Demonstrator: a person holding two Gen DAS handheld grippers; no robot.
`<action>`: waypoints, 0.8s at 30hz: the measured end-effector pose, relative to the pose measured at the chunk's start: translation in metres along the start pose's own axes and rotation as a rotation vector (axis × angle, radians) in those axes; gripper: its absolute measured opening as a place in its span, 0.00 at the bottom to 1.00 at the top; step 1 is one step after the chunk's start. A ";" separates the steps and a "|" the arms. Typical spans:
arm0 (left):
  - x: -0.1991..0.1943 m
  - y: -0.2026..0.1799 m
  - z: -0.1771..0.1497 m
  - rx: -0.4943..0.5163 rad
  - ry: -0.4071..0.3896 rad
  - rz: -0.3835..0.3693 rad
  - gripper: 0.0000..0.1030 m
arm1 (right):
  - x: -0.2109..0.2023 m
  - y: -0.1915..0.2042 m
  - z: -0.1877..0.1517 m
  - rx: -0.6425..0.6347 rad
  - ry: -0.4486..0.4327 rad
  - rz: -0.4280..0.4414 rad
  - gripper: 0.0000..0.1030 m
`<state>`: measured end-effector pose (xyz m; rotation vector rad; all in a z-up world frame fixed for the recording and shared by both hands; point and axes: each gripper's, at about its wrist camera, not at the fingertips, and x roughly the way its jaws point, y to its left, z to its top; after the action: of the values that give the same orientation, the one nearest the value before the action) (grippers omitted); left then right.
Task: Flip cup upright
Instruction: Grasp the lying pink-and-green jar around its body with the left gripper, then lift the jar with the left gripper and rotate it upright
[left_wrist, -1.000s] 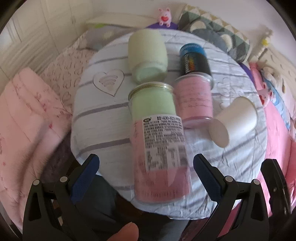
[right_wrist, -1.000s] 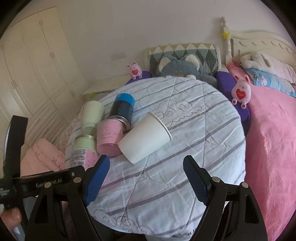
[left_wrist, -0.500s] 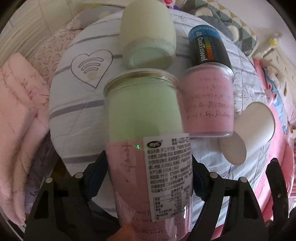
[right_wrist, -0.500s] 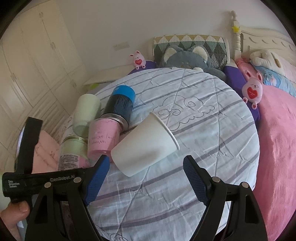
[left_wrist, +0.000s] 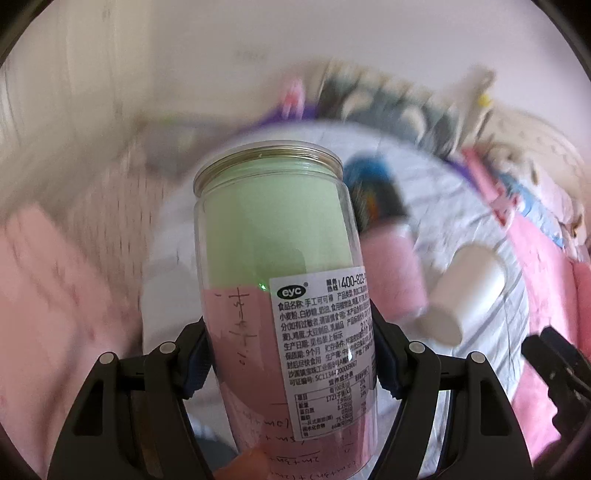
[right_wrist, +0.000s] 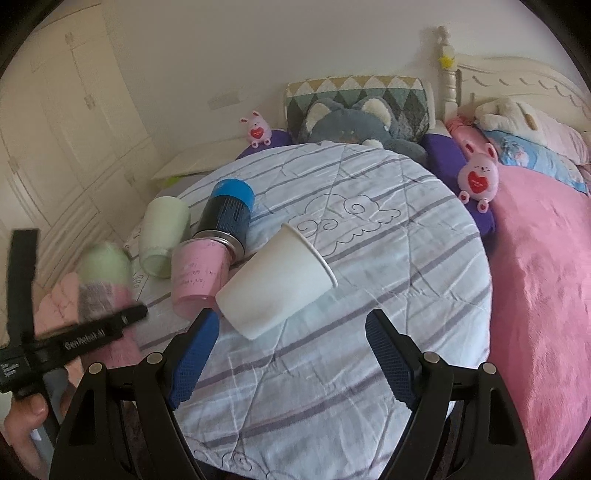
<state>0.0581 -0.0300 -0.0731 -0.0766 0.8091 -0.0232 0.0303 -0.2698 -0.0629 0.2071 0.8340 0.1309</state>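
Left claw (left_wrist: 290, 363) clamped and raised, right claw (right_wrist: 291, 354) spread wide, low

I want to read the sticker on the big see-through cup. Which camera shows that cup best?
The left wrist view. The clear cup fills the middle there, sharp, its white label readable, gripped between the left gripper's jaws. In the right wrist view the same cup is only a blurred green-and-pink shape at the left edge, label unreadable.

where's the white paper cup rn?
The white paper cup lies on its side on the striped quilt, just ahead of the open right gripper, its base beside the pink-lined clear jar.
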 end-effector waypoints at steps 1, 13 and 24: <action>-0.004 -0.001 0.001 0.021 -0.057 -0.006 0.71 | -0.003 0.001 -0.002 0.003 -0.003 -0.005 0.80; 0.014 -0.004 -0.061 0.278 -0.414 -0.019 0.71 | -0.029 0.023 -0.048 0.018 0.038 -0.161 0.80; -0.006 0.009 -0.085 0.296 -0.454 -0.079 0.71 | -0.032 0.049 -0.065 -0.014 0.072 -0.221 0.80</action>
<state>-0.0075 -0.0255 -0.1280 0.1620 0.3423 -0.1934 -0.0407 -0.2202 -0.0708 0.0963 0.9220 -0.0637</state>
